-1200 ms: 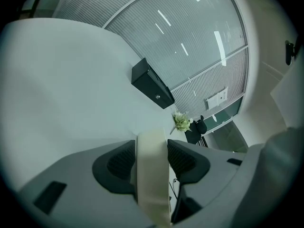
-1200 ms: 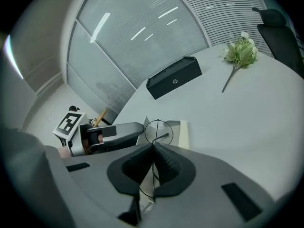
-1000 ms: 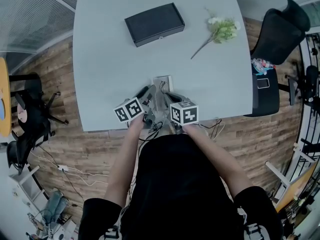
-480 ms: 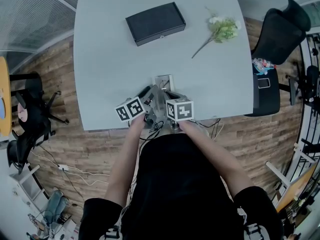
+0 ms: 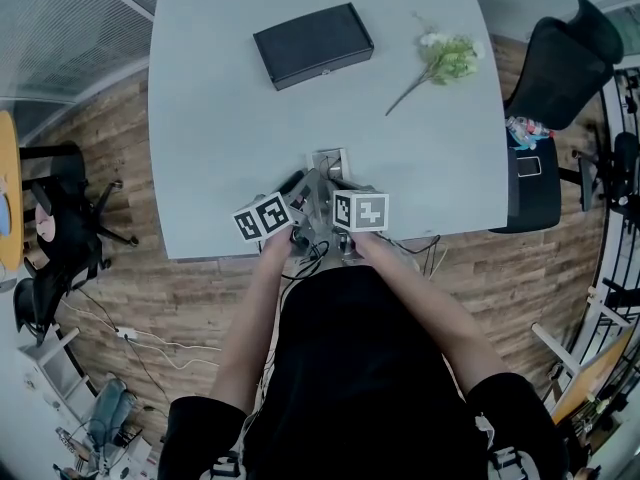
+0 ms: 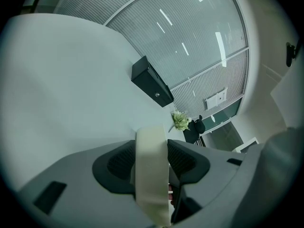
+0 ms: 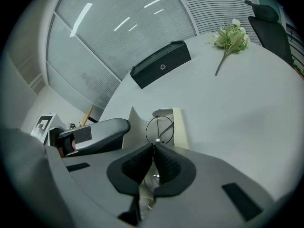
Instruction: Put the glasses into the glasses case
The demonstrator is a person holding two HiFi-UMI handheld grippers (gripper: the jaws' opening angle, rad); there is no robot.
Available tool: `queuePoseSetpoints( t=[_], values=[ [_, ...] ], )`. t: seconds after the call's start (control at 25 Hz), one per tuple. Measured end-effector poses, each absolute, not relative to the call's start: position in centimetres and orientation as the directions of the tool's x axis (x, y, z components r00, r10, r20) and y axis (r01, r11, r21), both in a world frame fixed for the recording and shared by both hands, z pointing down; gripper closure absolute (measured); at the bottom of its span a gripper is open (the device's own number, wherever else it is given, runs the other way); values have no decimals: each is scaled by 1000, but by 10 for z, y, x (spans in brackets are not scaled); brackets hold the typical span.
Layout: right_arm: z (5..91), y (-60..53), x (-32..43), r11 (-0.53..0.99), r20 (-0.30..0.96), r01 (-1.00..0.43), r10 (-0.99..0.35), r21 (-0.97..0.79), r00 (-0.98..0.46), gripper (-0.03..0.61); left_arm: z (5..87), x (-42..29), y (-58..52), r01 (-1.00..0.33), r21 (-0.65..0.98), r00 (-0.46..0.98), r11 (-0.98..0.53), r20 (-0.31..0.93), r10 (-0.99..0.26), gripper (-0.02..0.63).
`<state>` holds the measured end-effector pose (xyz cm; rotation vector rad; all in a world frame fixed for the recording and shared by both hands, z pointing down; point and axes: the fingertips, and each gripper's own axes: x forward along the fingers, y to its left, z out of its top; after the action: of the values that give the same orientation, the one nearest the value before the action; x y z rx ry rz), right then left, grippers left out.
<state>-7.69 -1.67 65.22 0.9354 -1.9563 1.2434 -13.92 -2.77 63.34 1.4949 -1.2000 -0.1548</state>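
- Your left gripper had its jaws clamped on a cream wall of the case, which stood upright between the pads.
- The case sat at the middle of the table's near edge, right in front of you.
- Your right gripper had its jaws almost together, pinching the thin wire frame of the glasses.
- The glasses hung at the case, one round lens just beside its cream wall. Whether they lay inside it could not be told.
- Your two grippers were close together, tilted down over the near edge.
- A shut black box lay near the far edge.
- A flower lay toward the far right corner, well apart from the box.
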Motion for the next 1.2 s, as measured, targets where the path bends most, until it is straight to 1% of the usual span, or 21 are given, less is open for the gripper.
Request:
queuePoseSetpoints(
  t=[0.12, 0.24, 0.36, 0.6, 0.8, 1.04, 1.2],
  values=[
    [653, -17, -75, 304, 799, -818, -222, -488, -559, 546, 633, -137, -29, -577, 797, 469, 177, 501, -727, 390],
    [652, -15, -80, 323, 773, -785, -200, -528, -602, 517, 633, -136, -29, -575, 798, 472, 177, 501, -726, 390],
    [651, -11, -83, 338, 763, -771, -189, -540, -618, 503, 633, -136, -28, -573, 800, 474, 176, 498, -726, 390],
    [647, -12, -76, 357, 761, -772, -208, -526, -615, 497, 633, -133, -31, -575, 801, 481, 167, 495, -724, 390],
    [631, -21, -66, 321, 723, -766, -265, -558, -638, 499, 632, -131, -30, -578, 800, 488, 160, 496, -719, 390],
    [622, -34, -27, 230, 709, -786, -339, -574, -618, 514, 631, -123, -33, -592, 792, 499, 147, 504, -706, 390],
    [614, -34, -11, 207, 701, -791, -374, -576, -608, 519, 630, -120, -32, -609, 781, 502, 140, 516, -694, 390]
  ],
)
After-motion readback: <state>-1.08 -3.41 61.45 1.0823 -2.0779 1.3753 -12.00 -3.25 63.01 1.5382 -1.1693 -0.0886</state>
